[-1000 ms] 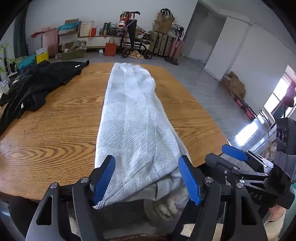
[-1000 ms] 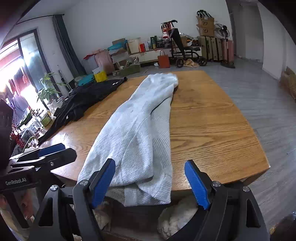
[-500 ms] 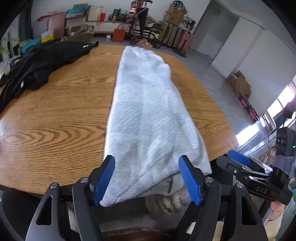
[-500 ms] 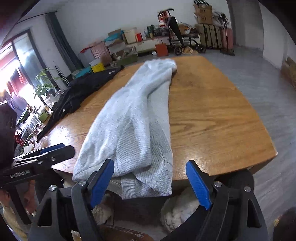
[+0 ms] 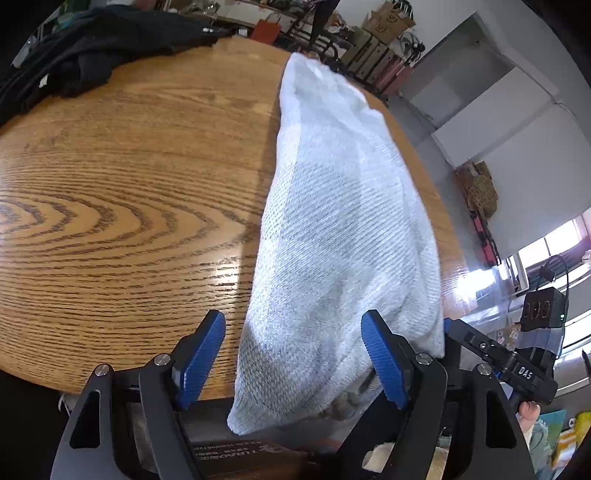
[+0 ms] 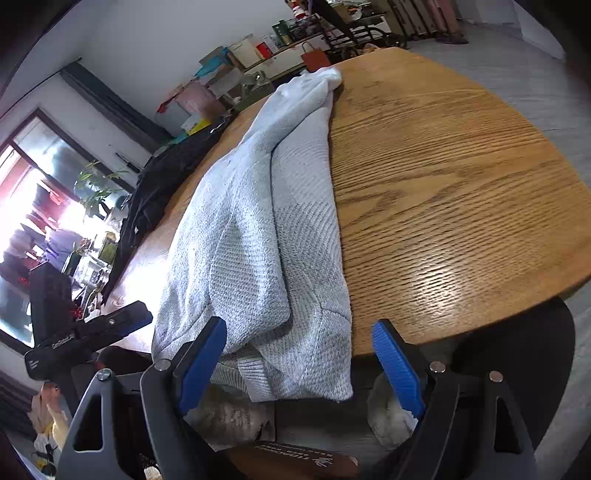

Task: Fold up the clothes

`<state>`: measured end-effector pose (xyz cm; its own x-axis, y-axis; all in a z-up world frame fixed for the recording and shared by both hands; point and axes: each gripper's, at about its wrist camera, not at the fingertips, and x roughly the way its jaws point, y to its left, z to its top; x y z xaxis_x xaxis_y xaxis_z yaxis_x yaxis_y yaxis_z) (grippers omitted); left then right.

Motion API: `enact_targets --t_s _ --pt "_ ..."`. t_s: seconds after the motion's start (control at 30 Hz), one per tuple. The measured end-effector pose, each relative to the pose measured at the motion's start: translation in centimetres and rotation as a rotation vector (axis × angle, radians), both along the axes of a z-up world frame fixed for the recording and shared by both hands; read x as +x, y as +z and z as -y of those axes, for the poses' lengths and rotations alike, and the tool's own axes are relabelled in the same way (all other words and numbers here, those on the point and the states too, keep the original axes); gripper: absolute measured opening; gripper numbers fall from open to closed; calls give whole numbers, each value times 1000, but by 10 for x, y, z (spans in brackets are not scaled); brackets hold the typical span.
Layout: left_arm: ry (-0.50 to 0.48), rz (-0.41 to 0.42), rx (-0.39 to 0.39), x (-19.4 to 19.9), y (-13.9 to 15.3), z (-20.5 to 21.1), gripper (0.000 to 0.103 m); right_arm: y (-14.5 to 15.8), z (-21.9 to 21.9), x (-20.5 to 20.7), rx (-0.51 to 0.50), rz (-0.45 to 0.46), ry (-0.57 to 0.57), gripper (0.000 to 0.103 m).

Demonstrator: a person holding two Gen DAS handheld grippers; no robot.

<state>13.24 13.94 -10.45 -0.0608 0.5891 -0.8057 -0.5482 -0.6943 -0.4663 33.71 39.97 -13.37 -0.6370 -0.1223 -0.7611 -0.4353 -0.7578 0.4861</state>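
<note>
A light grey knit sweater (image 5: pixel 340 221) lies folded into a long strip along the wooden table (image 5: pixel 129 206), its near end hanging over the table's front edge. My left gripper (image 5: pixel 293 360) is open and straddles that hanging end, with nothing pinched. The same sweater (image 6: pixel 258 236) shows in the right wrist view with a fold line running along its length. My right gripper (image 6: pixel 299 363) is open too, its blue pads on either side of the overhanging hem. The other gripper (image 6: pixel 88 332) appears at the left of that view.
A pile of black clothes (image 5: pixel 92 48) lies at the table's far left. Boxes, bags and a stroller (image 6: pixel 332 33) crowd the back wall. Bare wood (image 6: pixel 443 184) spreads right of the sweater. Fluffy slippers (image 6: pixel 388 417) show below the table edge.
Both grippers have moved closer to the sweater's near end and tilted inward. The sweater now fills more of each view. Both stayed open.
</note>
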Motion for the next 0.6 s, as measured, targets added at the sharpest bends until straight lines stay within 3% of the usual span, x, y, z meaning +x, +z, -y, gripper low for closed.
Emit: enact_targets --t_s 0.1,0.27,0.6 --pt "-19 10 -34 2 -10 -6 77 -9 -3 -1 -28 7 15 85" --pt "-57 -21 -19 9 -10 -10 78 -18 -8 2 -63 -9 19 85" --pt "-52 18 34 13 -20 -16 79 -21 -2 -10 -62 -54 108 86"
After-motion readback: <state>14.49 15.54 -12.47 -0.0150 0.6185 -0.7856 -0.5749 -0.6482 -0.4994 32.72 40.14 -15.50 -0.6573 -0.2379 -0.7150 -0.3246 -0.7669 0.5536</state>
